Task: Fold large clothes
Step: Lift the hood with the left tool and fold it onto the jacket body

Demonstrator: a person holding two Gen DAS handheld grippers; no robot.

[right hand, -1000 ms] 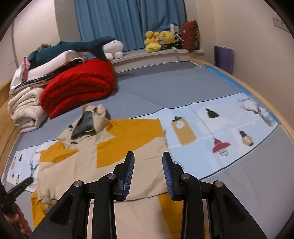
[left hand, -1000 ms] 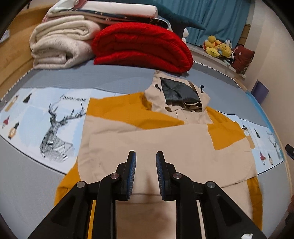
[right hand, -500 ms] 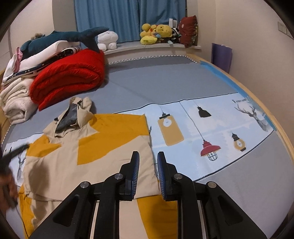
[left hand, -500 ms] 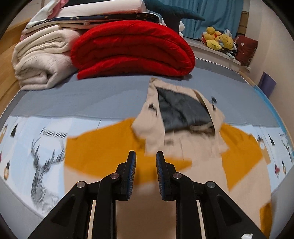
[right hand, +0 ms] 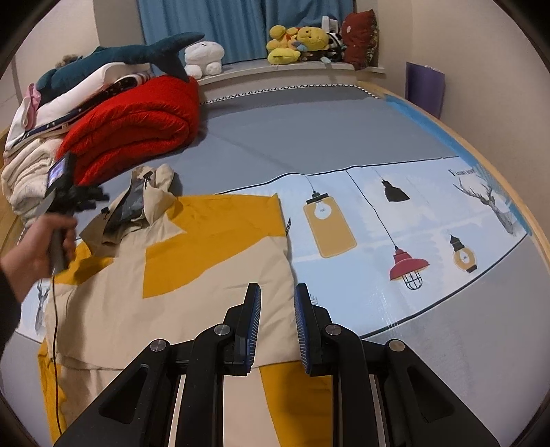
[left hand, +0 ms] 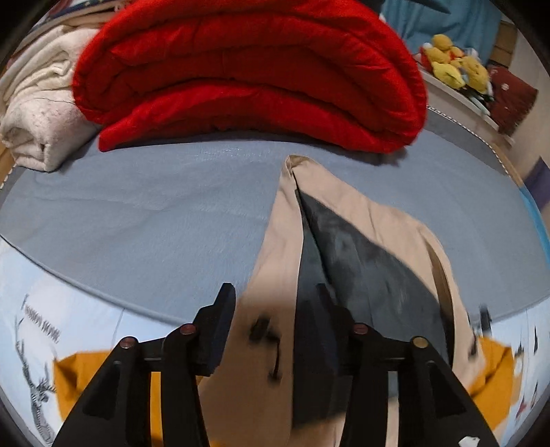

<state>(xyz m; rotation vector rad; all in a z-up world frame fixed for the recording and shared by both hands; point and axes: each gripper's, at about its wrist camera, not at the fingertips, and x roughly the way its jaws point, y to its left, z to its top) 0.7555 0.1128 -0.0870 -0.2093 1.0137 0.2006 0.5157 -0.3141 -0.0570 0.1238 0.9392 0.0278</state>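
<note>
A soft, light hooded jacket (right hand: 192,261) lies flat mid-bed; left gripper (left hand: 275,330), jaws opening, straddles its limp hood (left hand: 343,240), right gripper's (right hand: 276,323) narrowly parted jaws empty above the side edge.

A home bedroom; a bed (right hand: 309,137) in grey sheet, folded red quilt (right hand: 137,127), stuffed toys (right hand: 295,43) on the sill, blue curtains (right hand: 233,27).

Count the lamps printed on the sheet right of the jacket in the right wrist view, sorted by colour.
Yellow lamps: 2
Black lamp: 1
Red lamp: 1
Total: 4
</note>
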